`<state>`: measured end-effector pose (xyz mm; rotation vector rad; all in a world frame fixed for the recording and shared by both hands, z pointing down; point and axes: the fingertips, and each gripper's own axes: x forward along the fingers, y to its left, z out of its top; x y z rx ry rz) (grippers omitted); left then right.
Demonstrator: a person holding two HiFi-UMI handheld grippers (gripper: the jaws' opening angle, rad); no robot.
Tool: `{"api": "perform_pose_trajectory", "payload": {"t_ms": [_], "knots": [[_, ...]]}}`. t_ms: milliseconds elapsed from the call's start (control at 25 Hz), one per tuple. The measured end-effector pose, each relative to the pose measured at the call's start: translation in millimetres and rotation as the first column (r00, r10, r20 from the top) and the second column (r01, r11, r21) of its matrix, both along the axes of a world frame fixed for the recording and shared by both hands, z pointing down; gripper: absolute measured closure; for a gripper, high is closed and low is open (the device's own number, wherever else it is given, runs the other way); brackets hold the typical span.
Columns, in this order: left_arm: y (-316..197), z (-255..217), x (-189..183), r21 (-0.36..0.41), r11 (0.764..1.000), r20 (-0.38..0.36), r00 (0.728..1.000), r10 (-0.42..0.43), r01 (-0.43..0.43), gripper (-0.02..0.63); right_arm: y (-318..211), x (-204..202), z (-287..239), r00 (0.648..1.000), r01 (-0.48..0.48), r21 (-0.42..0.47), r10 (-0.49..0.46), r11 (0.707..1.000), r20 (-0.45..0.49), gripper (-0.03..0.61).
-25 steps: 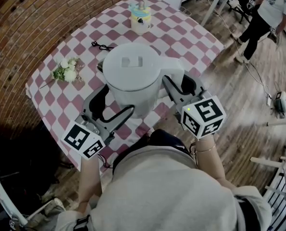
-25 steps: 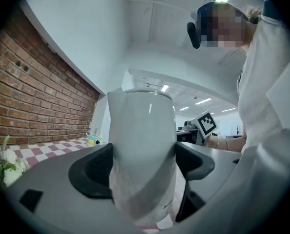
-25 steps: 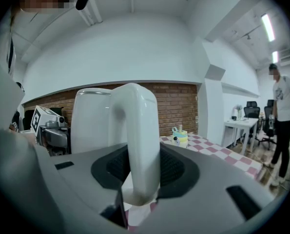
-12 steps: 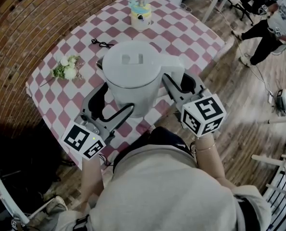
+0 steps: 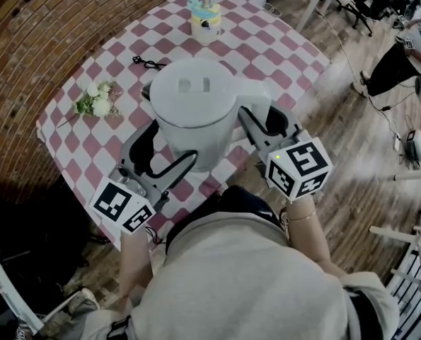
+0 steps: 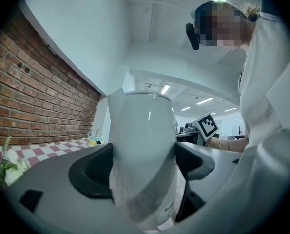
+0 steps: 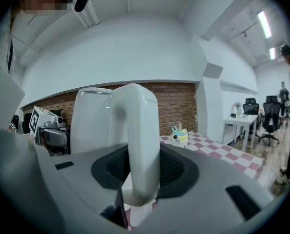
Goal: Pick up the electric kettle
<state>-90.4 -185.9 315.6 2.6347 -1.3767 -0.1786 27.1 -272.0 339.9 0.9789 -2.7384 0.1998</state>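
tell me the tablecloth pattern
The tablecloth has pink and white checks, clearest in the head view.

The electric kettle [image 5: 192,108] is white and rounded, with a flat lid [image 5: 190,89] shut on top and a thick looped handle [image 7: 140,130] on its right side. It stands upright at the centre of the head view. The left gripper [image 6: 142,167] clamps its body and the right gripper [image 7: 141,169] clamps its handle, each between 2 jaws.
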Motion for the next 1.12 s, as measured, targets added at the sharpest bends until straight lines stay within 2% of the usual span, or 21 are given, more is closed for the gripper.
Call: {"api": "perform_pose_trajectory", "payload": {"t_ms": [800,1120], "knots": [[-2.3,4.7,-1.7,-0.012,1.000,0.019,1.000,0.002,-0.002,0.209,-0.1,-3.5,5.7,0.999,0.030,-0.006,-0.031,1.000,-0.021,0.439],[-5.9,7.9,-6.0,-0.024,1.000,-0.007,1.000,-0.017,0.017,0.209,-5.9,-7.9,7.8,0.999,0.024,-0.006,-0.024,1.000,-0.025,0.439]]}}
